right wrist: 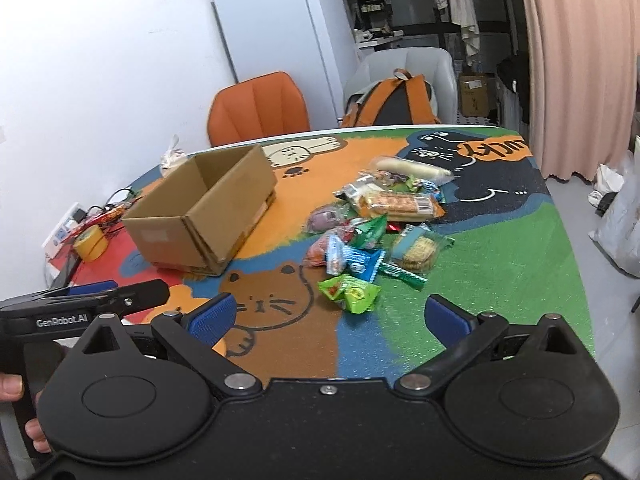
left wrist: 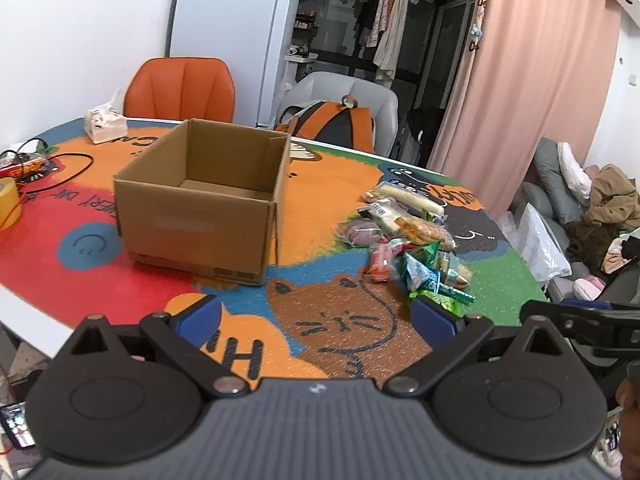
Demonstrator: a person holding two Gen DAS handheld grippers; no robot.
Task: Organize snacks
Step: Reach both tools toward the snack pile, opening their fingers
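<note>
An open, empty cardboard box point(left wrist: 200, 200) stands on the colourful cat-print table mat point(left wrist: 320, 208); it also shows in the right wrist view point(right wrist: 204, 212). A pile of wrapped snacks point(left wrist: 408, 236) lies to the box's right, also in the right wrist view point(right wrist: 376, 224), with a green packet point(right wrist: 352, 292) nearest. My left gripper point(left wrist: 316, 316) is open and empty, near the table's front edge. My right gripper point(right wrist: 328, 316) is open and empty, just short of the green packet. The left gripper's body point(right wrist: 80, 304) shows at the right view's left edge.
A tissue pack point(left wrist: 105, 123), cables point(left wrist: 48, 164) and a yellow tape roll point(right wrist: 91, 242) lie at the table's left. An orange chair point(left wrist: 180, 88) and a white chair with an orange backpack point(left wrist: 332, 120) stand behind. A pink curtain point(left wrist: 532, 80) hangs right.
</note>
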